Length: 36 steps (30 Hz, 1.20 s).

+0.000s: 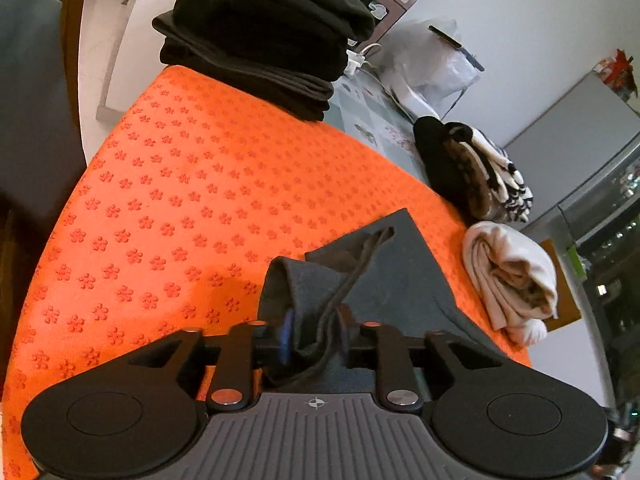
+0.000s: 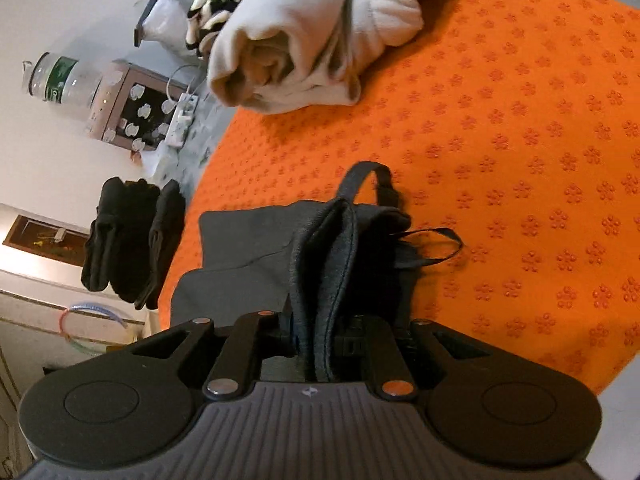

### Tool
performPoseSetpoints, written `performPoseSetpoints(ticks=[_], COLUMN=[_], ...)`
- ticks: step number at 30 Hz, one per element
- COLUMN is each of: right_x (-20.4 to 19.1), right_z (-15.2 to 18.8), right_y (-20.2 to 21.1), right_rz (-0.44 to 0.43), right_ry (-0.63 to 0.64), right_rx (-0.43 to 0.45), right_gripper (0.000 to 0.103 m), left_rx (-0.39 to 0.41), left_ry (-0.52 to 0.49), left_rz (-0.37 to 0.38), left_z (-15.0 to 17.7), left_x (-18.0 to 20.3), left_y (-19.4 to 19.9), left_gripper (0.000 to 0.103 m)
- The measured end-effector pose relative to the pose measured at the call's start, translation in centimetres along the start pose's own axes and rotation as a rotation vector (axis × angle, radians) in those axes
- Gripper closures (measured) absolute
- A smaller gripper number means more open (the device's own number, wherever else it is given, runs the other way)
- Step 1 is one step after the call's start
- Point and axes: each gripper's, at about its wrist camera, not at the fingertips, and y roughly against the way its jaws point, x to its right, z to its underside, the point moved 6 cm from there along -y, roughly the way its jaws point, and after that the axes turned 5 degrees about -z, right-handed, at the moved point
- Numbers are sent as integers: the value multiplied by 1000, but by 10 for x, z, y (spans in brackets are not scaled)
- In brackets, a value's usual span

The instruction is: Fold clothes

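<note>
Left wrist, garment: a dark grey soft knit garment with thin black straps (image 1: 384,276) lies on the orange flower-dotted mat (image 1: 180,200), running from centre toward 4 o'clock.
Left wrist, tongs: the left gripper (image 1: 316,340) is pinching a bunched fold and a strap of that garment.
Left wrist, surroundings: a stack of folded black clothes (image 1: 264,36) sits at 12 o'clock; a black and striped bundle (image 1: 472,168) and a rolled cream fleece garment (image 1: 508,276) lie at 3 o'clock.

Right wrist, garment: the same grey piece (image 2: 320,248) sits at centre on the mat (image 2: 520,160), with one strap looped toward 12 o'clock.
Right wrist, tongs: the right gripper (image 2: 320,336) is clamped on a doubled, stitched hem.
Right wrist, surroundings: cream fleece (image 2: 312,36) at 12 o'clock, black stack (image 2: 128,240) at 9 o'clock.

Handling: likely light, limp and stretchy; it will sag between the two holds, and the straps may snag.
Hold: seamed edges and corners look firmer than the straps.
</note>
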Motion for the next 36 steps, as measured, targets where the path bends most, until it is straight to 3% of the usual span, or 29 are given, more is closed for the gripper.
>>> performPoseSetpoints(ticks=[3,5,14,19,23,28,31,32,34,35,36], right_x=[2,-5,-50,-49,-37,-26,-26,-27,-27,-26,-26], right_z=[1,1,-11,-22,-18,-3,5,7,10,12,13], right_y=[4,12,51,46,40,34,28,26,23,22,21], right_rz=[28,56,174,210,249,254,241,245,263,270,277], right_ry=[34,92,466,467,409,343,336,336,338,341,344], right_rx=[14,26,109,107,102,94,80,78,73,73,74], right_gripper=[74,70,70,68,49,47,50,52,61,65,75], left_rx=[23,35,54,8,-46,-123,-196,-215,-221,-221,-220], left_ry=[32,30,-244,-303,-321,-337,-291,-270,-254,-249,-243], left_rz=[19,29,65,89,109,132,146,148,170,184,198], left_z=[-2,-2,5,-8,-23,-40,-44,-44,-44,-43,-43], left_x=[-5,-3,57,75,84,95,96,94,95,95,95], left_y=[12,16,6,-26,-60,-103,-130,-137,-139,-139,-140], left_gripper=[50,50,50,45,40,39,39,42,61,94,101])
